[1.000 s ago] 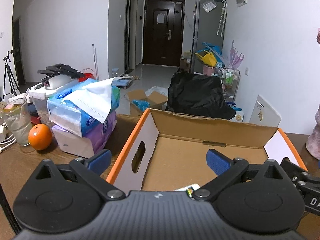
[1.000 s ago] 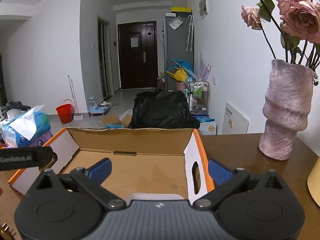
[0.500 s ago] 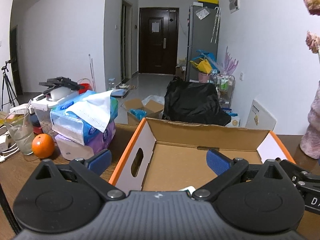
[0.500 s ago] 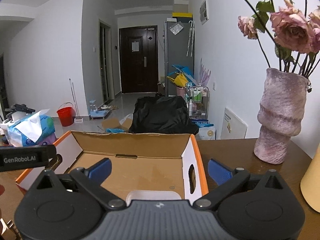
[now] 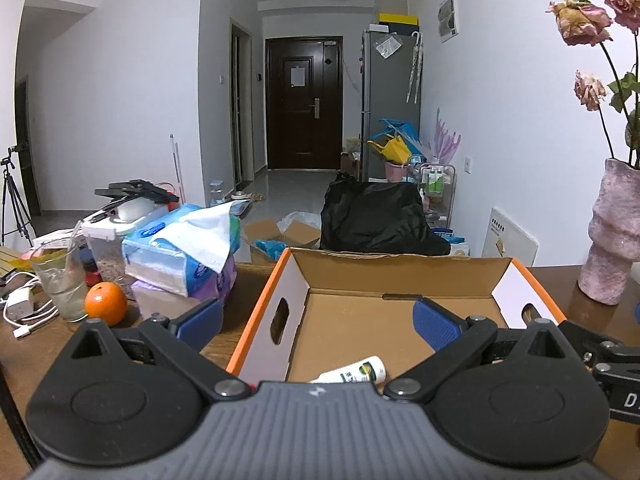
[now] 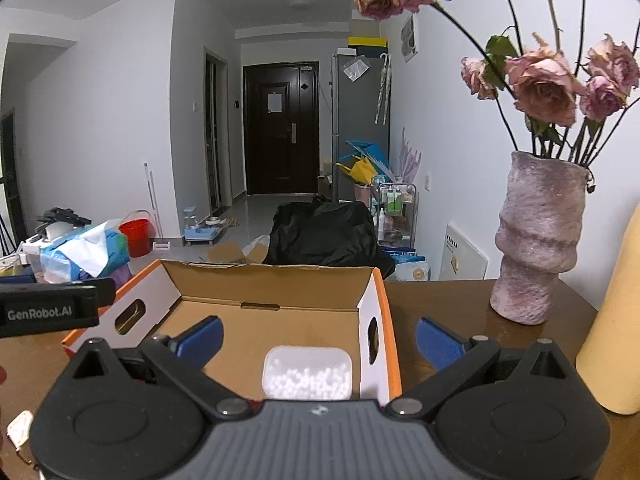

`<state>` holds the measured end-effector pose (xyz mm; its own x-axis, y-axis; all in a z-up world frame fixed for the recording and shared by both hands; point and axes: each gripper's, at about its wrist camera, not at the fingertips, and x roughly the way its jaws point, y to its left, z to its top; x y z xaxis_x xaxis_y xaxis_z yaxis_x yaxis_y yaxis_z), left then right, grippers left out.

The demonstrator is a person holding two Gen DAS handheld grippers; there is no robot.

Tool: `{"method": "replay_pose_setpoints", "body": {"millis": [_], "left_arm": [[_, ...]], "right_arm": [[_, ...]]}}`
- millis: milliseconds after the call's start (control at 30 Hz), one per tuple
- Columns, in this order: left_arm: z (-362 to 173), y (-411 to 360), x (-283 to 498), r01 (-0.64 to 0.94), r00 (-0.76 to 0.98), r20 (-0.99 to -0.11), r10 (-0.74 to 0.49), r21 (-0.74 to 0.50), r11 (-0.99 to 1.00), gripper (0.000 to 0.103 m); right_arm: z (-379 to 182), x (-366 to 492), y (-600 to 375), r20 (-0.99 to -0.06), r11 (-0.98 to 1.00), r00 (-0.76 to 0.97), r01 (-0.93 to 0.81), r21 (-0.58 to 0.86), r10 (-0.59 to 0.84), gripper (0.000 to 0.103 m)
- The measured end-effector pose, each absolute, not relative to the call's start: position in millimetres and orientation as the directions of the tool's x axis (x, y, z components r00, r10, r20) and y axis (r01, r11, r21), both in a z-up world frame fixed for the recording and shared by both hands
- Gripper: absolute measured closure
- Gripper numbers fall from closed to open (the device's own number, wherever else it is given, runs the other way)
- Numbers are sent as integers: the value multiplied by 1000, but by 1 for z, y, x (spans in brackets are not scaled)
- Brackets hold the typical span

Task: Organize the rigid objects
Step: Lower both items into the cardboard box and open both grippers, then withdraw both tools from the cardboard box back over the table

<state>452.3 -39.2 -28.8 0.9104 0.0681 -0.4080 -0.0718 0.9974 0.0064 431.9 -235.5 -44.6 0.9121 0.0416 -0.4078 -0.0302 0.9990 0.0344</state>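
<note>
Over the last second both grippers have drawn back from the cardboard box (image 5: 396, 320), so that more of its floor shows in each wrist view than a moment ago. The left gripper (image 5: 318, 320) has its blue pads spread wide with nothing between them, and a white tube (image 5: 352, 372) with a green and yellow label, only a sliver of which showed earlier, now lies in plain sight on the box floor near the front edge. The right gripper (image 6: 318, 334) is likewise spread apart and empty; below it a translucent white case (image 6: 307, 372) filled with small white beads, barely peeking out before, now rests fully visible inside the box beside its right wall. This likely means both items have been deposited and the hands are free to fetch more. By count, two rigid objects sit in the one box: one tube and one case. On the table to the box's left stand one orange (image 5: 105, 303), one glass (image 5: 60, 280) and a stack of tissue packs (image 5: 180, 256); to its right stands one vase (image 6: 538, 240) of dried roses, just beside a yellow object (image 6: 616, 320) at the frame edge.
</note>
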Motion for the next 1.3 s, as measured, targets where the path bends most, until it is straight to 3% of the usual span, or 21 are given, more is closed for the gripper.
{"method": "replay_pose_setpoints", "body": {"millis": [1300], "left_arm": [[-28,-16,299,-50,914,-401,64,44,998,0]], "right_arm": [[-45,279,-233,-422,999,906,-44,18,47,0]]}}
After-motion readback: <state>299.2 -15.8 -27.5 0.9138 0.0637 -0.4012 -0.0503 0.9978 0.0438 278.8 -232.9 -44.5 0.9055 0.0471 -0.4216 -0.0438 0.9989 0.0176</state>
